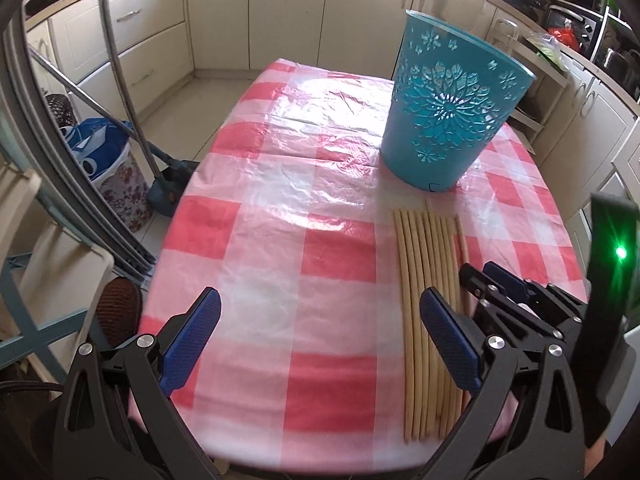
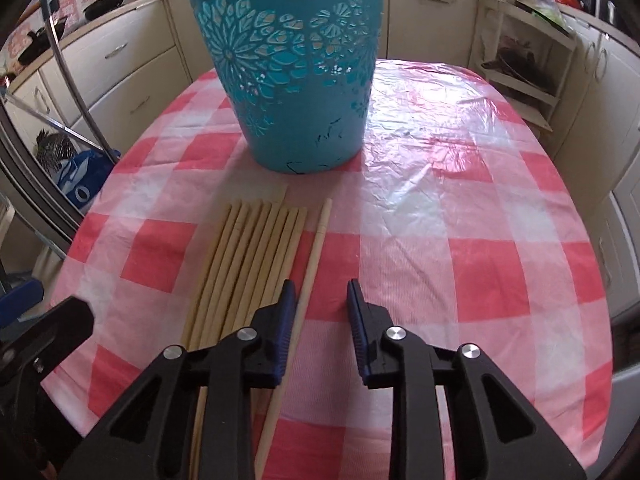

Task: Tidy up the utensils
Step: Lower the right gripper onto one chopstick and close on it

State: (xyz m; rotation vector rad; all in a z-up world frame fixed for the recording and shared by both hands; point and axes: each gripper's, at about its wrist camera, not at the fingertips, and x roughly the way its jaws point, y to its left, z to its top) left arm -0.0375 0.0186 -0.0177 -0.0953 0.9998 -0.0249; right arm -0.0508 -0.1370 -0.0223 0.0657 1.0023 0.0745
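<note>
**Chopsticks lined up below the basket, both grippers empty**

Lower centre of my right wrist view, the right gripper (image 2: pixel 320 312) has its jaws released, with a lone chopstick (image 2: pixel 314 256) lying just inside its left finger. Beside it to the left lies the chopstick bundle (image 2: pixel 248 256). The teal basket (image 2: pixel 288 80) stands upright above them on the checked tablecloth (image 2: pixel 460 240). My left gripper (image 1: pixel 320 336) is spread wide, holding nothing.

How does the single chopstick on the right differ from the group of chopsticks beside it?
The single chopstick lies apart, while the chopstick group lies packed side by side. The single chopstick reaches nearer the blue basket than the group does. It runs between the right hand-held gripper's open fingers; the group lies left of them. All are pale wood, flat on the tablecloth.
</note>
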